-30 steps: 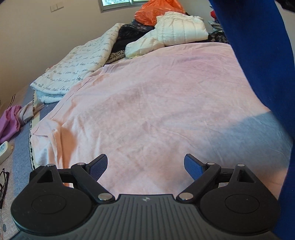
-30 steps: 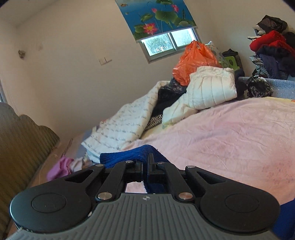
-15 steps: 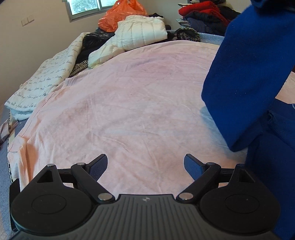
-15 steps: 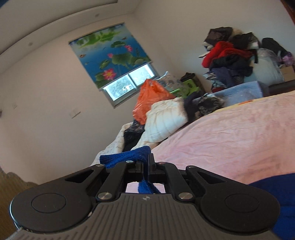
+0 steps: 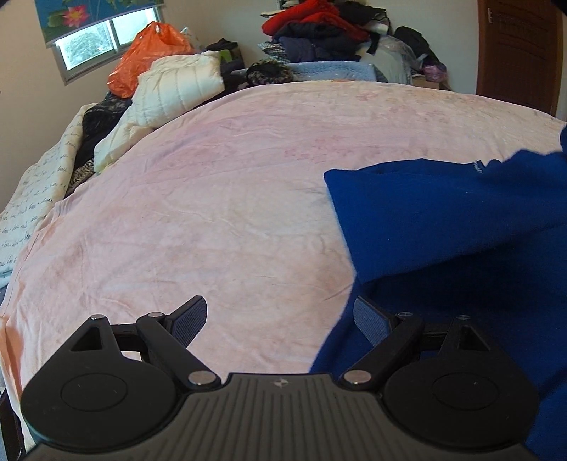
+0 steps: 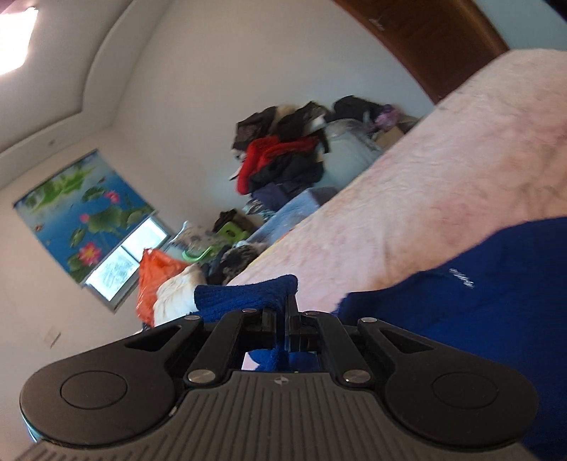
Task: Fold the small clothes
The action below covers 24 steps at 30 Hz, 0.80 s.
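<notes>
A dark blue fleece garment (image 5: 443, 227) lies partly on the pink bedspread (image 5: 226, 198) at the right of the left wrist view. My left gripper (image 5: 280, 319) is open and empty, low over the bedspread, with its right finger at the garment's left edge. My right gripper (image 6: 281, 317) is shut on a fold of the blue garment (image 6: 496, 283) and is tilted, with the cloth bunched above its fingers.
A white padded jacket (image 5: 177, 90), an orange plastic bag (image 5: 149, 56) and a script-print quilt (image 5: 32, 198) lie at the bed's far left. A pile of dark and red clothes (image 5: 319, 28) stands by the far wall. A brown door (image 5: 521, 53) is at the right.
The blue garment has come down from hanging in the air onto the bedspread at the right. My right gripper has swung right and tilted, still shut on the cloth. My left gripper has turned right.
</notes>
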Available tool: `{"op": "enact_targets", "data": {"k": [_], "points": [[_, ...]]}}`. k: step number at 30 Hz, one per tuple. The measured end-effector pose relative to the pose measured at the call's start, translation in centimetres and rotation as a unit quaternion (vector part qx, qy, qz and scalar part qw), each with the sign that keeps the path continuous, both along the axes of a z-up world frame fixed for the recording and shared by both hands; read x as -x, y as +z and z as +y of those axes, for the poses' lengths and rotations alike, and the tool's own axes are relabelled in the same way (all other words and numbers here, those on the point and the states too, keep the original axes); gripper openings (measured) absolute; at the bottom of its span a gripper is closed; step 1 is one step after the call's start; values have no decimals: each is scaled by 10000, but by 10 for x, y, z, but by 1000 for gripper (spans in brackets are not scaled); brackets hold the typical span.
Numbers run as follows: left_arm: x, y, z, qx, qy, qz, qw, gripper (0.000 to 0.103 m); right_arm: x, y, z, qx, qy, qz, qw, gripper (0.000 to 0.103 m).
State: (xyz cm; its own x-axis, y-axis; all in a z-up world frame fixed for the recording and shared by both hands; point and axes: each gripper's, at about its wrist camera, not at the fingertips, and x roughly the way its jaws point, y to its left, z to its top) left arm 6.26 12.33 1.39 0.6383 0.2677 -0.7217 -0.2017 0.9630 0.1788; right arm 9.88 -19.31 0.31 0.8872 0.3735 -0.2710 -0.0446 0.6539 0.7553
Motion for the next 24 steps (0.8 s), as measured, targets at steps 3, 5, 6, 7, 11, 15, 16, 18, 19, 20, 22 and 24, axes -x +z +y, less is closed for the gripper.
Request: {"op": "enact_targets", "data": {"k": [3,5,6,7,11,15,16,18,19,20,22,24], "points": [[-6,-7,-20,7,-189,116,9998,91,0,-36,-21,41,-271,568,9980,10],[-8,-12,-31,8,-302,196,9994,91,-2,-56,-26,201,-291,861,9957,15],[-8,-14,-36,2,-370,228,9991,91,-2,-64,-28,270,-343,984,9942,16],[-8,-15,-41,-25,-426,248,9988,91,-3,-70,-29,270,-343,1047,9935,18],[-10,-19,-52,-180,-553,297,9979,91,-9,-79,-28,426,-357,1086,9925,38],[-15,-21,-54,-174,-548,345,9977,91,-20,-74,-18,836,-327,1034,9906,50],[-15,-21,-54,-178,-545,349,9977,91,-23,-72,-16,1005,-295,1018,9893,53],[-15,-21,-55,-196,-549,340,9977,91,-30,-67,-6,1448,-266,998,9841,55],[-16,-21,-55,-211,-552,342,9977,91,-33,-63,-2,1756,-230,983,9793,57],[-15,-21,-55,-215,-551,343,9977,91,-33,-60,3,2057,-191,943,9739,59],[-16,-22,-56,-207,-556,358,9976,91,-36,-54,16,2767,-144,877,9569,68],[-16,-23,-56,-193,-569,374,9975,91,-39,-51,31,3515,-70,811,9326,71]]}}
